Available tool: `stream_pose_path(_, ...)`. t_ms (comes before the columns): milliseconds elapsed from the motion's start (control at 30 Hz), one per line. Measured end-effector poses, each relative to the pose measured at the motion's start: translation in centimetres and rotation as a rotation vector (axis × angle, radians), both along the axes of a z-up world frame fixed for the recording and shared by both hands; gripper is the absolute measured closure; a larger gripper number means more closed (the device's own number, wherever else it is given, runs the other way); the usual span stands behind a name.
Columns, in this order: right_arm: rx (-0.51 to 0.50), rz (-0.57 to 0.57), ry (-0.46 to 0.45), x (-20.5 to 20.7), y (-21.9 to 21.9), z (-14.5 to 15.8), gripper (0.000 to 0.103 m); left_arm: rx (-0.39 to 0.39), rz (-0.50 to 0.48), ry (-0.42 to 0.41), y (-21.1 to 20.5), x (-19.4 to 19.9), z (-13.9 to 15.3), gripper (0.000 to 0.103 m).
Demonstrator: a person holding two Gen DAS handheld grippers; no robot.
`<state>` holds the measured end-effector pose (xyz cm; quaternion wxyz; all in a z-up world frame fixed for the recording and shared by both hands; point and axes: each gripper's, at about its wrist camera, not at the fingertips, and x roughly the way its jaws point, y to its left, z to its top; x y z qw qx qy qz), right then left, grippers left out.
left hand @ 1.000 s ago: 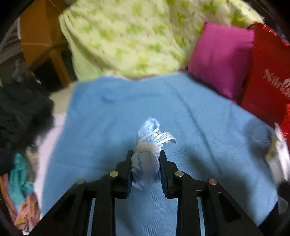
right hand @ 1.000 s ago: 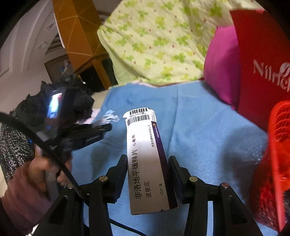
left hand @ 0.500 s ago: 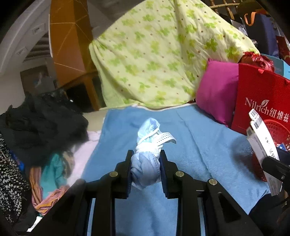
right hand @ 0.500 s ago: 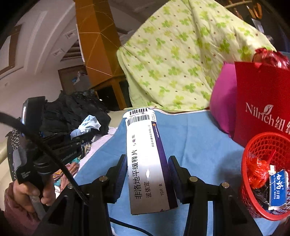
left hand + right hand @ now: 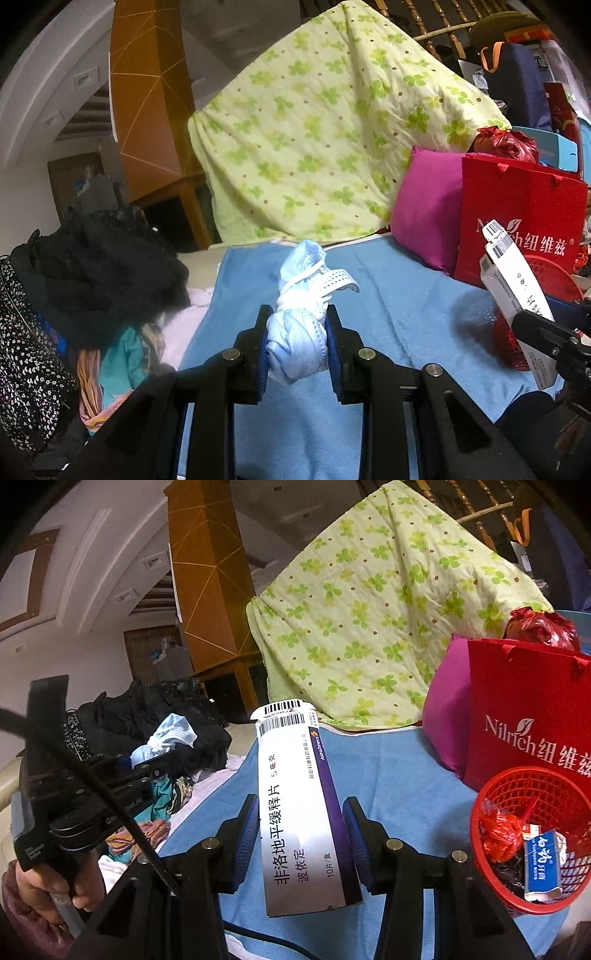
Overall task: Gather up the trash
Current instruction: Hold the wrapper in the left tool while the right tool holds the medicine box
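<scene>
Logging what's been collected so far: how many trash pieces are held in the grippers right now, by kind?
Crumpled face mask, in the left gripper: 1
Medicine box, in the right gripper: 1
Total: 2

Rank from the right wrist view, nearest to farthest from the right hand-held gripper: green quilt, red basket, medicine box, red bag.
1. Medicine box: held between the fingers of the right hand-held gripper.
2. Red basket: just to the right, on the blue cloth.
3. Red bag: behind the basket.
4. Green quilt: farthest, draped at the back.
</scene>
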<state>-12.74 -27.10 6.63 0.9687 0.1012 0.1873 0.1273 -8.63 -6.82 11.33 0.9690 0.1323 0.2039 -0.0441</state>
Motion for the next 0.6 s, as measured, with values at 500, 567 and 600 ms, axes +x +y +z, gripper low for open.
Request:
stream_pose_path(500,0.008,-0.034,-0.015,-1.1,-1.8,-0.2,0.054,0.018,-0.044,-0.002,-2.2,-0.7,0.1,0.075)
stream_pose_path(567,0.01,-0.039,-0.015,-1.2,-2.0,-0.2,0.054,0.021,-0.053,-0.001,-2.6,-0.8,0.1,0.075)
stream_pose_path(600,0.01,-0.043,-0.016,-1.4,-2.1,-0.2,0.054,0.022,-0.057,0.0,-2.7,-0.9,0.1,0.075)
